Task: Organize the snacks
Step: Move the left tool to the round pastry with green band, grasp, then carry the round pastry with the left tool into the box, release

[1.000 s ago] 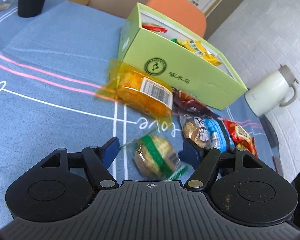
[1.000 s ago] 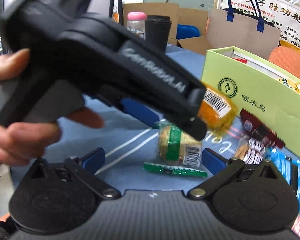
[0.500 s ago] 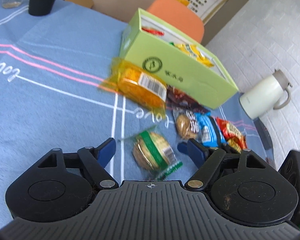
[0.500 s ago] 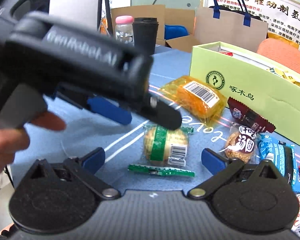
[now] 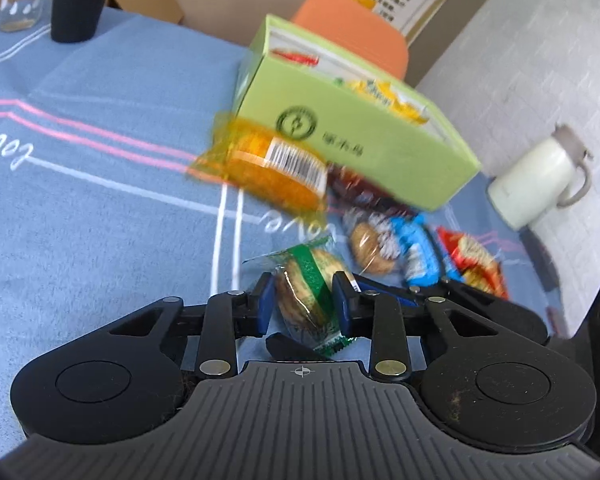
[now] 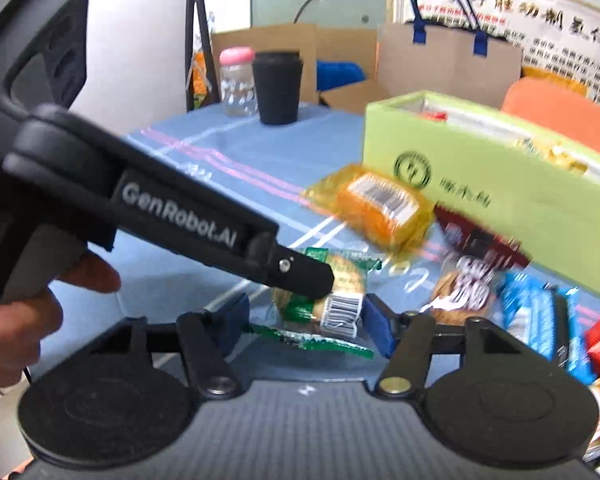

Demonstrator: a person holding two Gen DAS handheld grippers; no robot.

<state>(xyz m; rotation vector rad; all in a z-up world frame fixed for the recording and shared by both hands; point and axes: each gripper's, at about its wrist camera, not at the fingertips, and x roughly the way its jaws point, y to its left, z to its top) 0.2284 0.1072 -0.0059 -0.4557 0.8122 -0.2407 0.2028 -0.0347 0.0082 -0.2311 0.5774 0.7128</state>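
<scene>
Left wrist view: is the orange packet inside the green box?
No. The orange packet lies on the cloth outside the green box.

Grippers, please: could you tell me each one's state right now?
Left gripper: shut on the biscuit packet.
Right gripper: closing, same packet between its jaws.

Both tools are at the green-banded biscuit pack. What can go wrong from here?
1. The left tool is shut on the biscuit pack while the right tool's jaws are closing around the same pack: fingers may clash, or the biscuit may crack.
2. If both hold and the hands part, the wrapper could tear.
3. The orange pack lies in front of the green box; a low carry might knock it.
</scene>
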